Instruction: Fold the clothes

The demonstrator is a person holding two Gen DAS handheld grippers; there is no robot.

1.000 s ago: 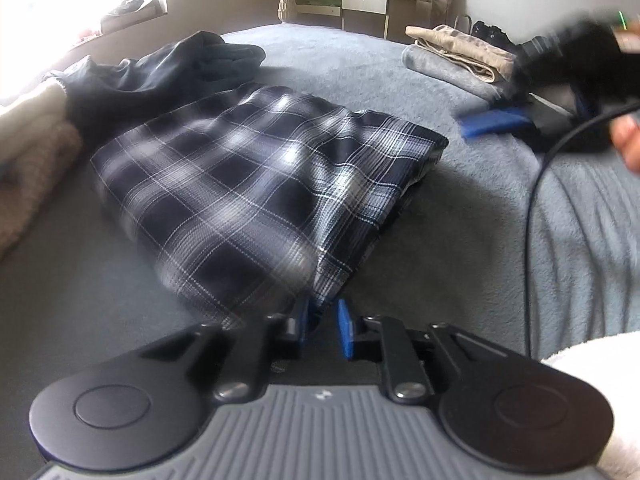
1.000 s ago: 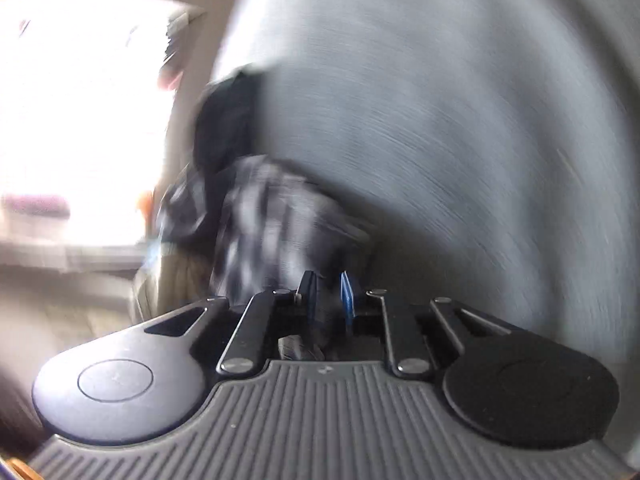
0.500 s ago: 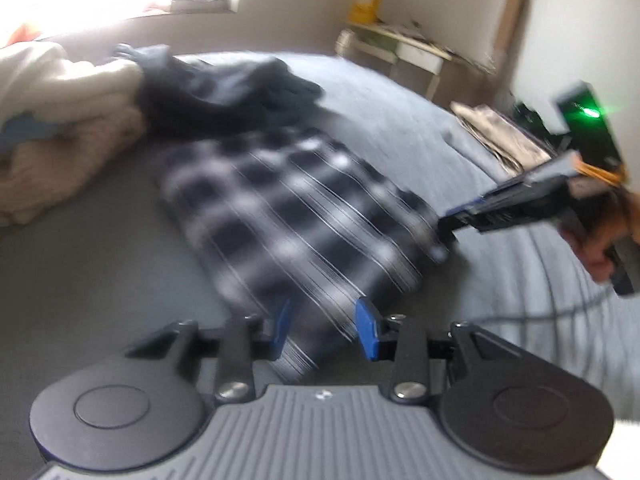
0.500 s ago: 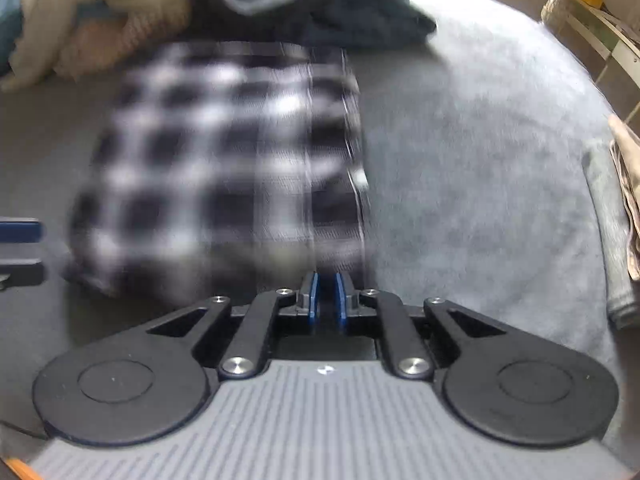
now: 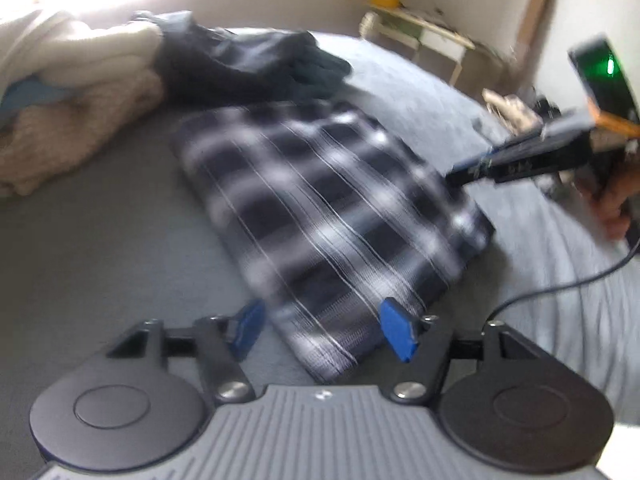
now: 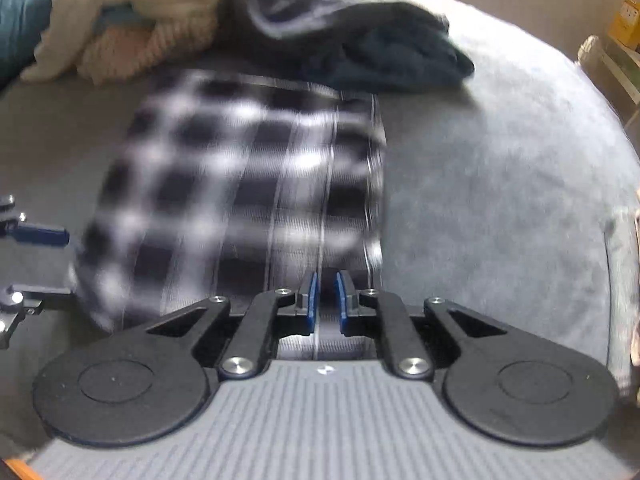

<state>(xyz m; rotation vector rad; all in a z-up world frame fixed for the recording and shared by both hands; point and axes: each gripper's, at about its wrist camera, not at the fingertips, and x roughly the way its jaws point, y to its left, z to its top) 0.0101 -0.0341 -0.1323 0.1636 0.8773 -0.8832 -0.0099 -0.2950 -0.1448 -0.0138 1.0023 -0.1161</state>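
1. A soft grey fleece bed cover (image 6: pixel 500 184) with a napped, matte surface spreads under everything.
2. A folded rectangle of dark navy-and-white plaid woven cloth (image 5: pixel 320 204) lies flat on it, its far edge touching a rumpled black garment (image 6: pixel 360 40).
3. A chunky cream knitted heap (image 5: pixel 76 120) sits beside that.
4. The left gripper (image 5: pixel 326 330) has blue pads spread wide around the cloth's near corner.
5. The right gripper (image 6: pixel 325 300) has jaws nearly together, a narrow gap over the cloth's edge; whether it pinches cannot be told.
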